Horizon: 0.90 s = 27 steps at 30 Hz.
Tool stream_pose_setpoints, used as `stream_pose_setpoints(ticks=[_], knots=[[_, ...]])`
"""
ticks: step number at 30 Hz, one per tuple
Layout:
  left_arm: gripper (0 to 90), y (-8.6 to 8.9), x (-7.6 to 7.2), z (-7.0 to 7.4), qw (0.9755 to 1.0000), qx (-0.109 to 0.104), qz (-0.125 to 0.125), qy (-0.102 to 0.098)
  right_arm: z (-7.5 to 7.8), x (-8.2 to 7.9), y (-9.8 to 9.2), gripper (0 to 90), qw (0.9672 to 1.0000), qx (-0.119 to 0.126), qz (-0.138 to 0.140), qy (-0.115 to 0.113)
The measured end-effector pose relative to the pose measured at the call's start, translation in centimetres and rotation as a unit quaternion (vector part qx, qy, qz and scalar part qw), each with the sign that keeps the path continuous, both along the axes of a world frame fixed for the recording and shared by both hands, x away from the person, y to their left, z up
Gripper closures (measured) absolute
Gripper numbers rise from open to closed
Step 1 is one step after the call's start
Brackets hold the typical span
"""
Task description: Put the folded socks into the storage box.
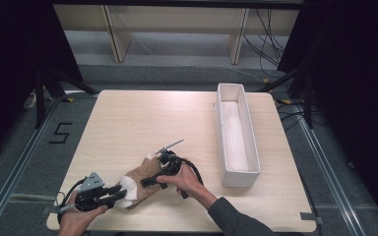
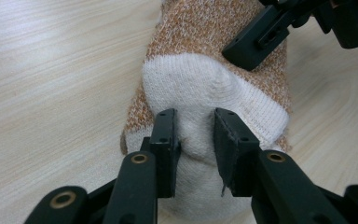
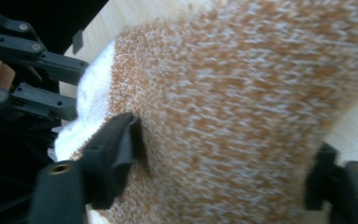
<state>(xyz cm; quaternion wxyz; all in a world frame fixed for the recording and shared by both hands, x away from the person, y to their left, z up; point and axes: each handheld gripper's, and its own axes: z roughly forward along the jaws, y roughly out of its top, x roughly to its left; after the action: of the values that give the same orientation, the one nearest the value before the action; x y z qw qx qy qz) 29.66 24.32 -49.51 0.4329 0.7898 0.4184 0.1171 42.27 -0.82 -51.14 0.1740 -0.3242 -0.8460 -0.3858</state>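
Lying on the wooden table [image 1: 128, 123], well to the left of the white box [image 1: 236, 142], the brown-and-white sock [image 1: 142, 179] is flanked by both grippers. The left gripper [image 1: 113, 195] pinches the sock's white toe [image 2: 200, 93] between its pads. Farther right, the right gripper [image 1: 150, 181] stands spread across the sock's brown middle [image 3: 242, 116], one jaw at each edge. A black "5" [image 1: 60, 132] marks the floor left of the table.

Recording lab: black curtains [image 1: 10, 59], loose cables [image 1: 268, 42], floor marking [image 1: 59, 132].
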Motion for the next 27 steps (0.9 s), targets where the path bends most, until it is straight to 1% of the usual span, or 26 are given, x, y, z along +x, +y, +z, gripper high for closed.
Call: stream_pose_setpoints(ticks=[1,2,3,4,5,6,7,8,10,11,12,13,14,15,17,19,20,21,22,23,24,25,26,27], knots=[[68.8,0.0,0.0,0.0,1.0000,0.001,0.001,0.000,-0.1,0.1,-0.1,33.7,1.0000,0.002,-0.001,-0.003],[68.8,-0.1,0.0,0.0,1.0000,0.000,0.002,-0.002,0.0,0.1,-0.2,38.8,1.0000,0.003,-0.005,0.005],[68.8,-0.1,0.0,0.0,1.0000,0.001,0.003,-0.002,0.0,0.2,-0.3,44.9,1.0000,0.008,-0.002,0.000],[68.8,-0.1,0.0,0.0,1.0000,0.001,0.002,-0.001,0.1,0.2,-0.4,48.4,0.9999,0.017,-0.001,-0.003],[68.8,-0.1,0.0,0.0,1.0000,0.001,0.002,-0.001,0.2,0.1,-0.4,49.8,0.9998,0.016,0.001,-0.007],[68.8,-0.1,0.0,0.0,1.0000,0.002,0.003,-0.001,0.5,-0.1,-0.3,51.4,0.9999,0.010,-0.001,-0.005],[68.8,-0.1,0.0,0.0,1.0000,0.000,0.004,-0.002,0.4,0.0,-0.3,52.0,0.9998,0.011,0.006,-0.014],[68.8,0.1,-0.1,0.1,0.9999,0.016,-0.005,-0.002,0.5,-0.1,-0.2,52.6,0.9999,0.008,0.003,-0.013],[68.8,0.1,-0.1,0.2,0.9999,0.017,-0.004,0.001,0.7,-0.1,-0.2,54.1,0.9996,0.008,0.009,-0.024],[68.8,0.0,-0.1,0.1,0.9999,0.014,-0.004,-0.002,0.7,-0.2,-0.2,54.6,0.9995,0.007,0.011,-0.030],[68.8,0.1,-0.1,0.2,0.9998,0.017,-0.004,0.000,0.9,-0.3,-0.2,55.0,0.9994,0.003,0.011,-0.033],[68.7,-0.2,-0.2,0.1,1.0000,0.000,0.009,-0.004,0.9,-0.3,-0.2,55.4,0.9991,0.002,0.015,-0.039],[68.5,-0.2,-0.2,0.1,1.0000,0.002,0.005,-0.006,1.0,-0.3,-0.1,55.6,0.9990,0.001,0.017,-0.042],[68.3,0.0,-0.3,0.3,0.9998,0.018,-0.002,-0.006,1.1,-0.3,-0.1,55.8,0.9991,-0.002,0.015,-0.039],[67.8,-0.4,-0.4,0.4,0.9998,0.009,0.010,-0.012,1.4,-0.4,-0.1,56.0,0.9992,-0.007,0.014,-0.037],[67.6,-0.4,-0.5,0.4,0.9997,0.010,0.011,-0.018,1.5,-0.4,-0.1,56.2,0.9986,-0.009,0.019,-0.049],[67.5,-0.5,-0.6,0.5,0.9996,0.002,0.014,-0.024,1.7,-0.4,-0.1,56.3,0.9986,-0.011,0.017,-0.048],[67.3,-0.1,-0.6,0.7,0.9994,0.026,-0.001,-0.021,1.9,-0.4,-0.1,56.5,0.9987,-0.012,0.020,-0.046],[67.1,-0.4,-0.7,0.6,0.9996,0.007,0.010,-0.025,2.0,-0.4,0.0,56.6,0.9982,-0.012,0.022,-0.055],[66.9,-0.4,-0.7,0.6,0.9995,0.003,0.012,-0.029,2.1,-0.5,0.0,56.7,0.9982,-0.014,0.022,-0.054],[66.4,-0.3,-0.8,0.8,0.9995,0.006,0.014,-0.028,2.3,-0.5,0.0,56.8,0.9980,-0.015,0.023,-0.056],[65.8,-0.3,-0.9,0.8,0.9993,-0.001,0.020,-0.032,2.4,-0.5,0.0,56.9,0.9980,-0.014,0.024,-0.057],[64.6,-0.2,-0.9,1.0,0.9991,-0.005,0.020,-0.037,2.6,-0.4,0.1,57.0,0.9976,-0.013,0.029,-0.062],[63.1,-0.1,-1.0,1.2,0.9990,-0.007,0.021,-0.039,2.8,-0.4,0.1,57.1,0.9978,-0.011,0.027,-0.060]])
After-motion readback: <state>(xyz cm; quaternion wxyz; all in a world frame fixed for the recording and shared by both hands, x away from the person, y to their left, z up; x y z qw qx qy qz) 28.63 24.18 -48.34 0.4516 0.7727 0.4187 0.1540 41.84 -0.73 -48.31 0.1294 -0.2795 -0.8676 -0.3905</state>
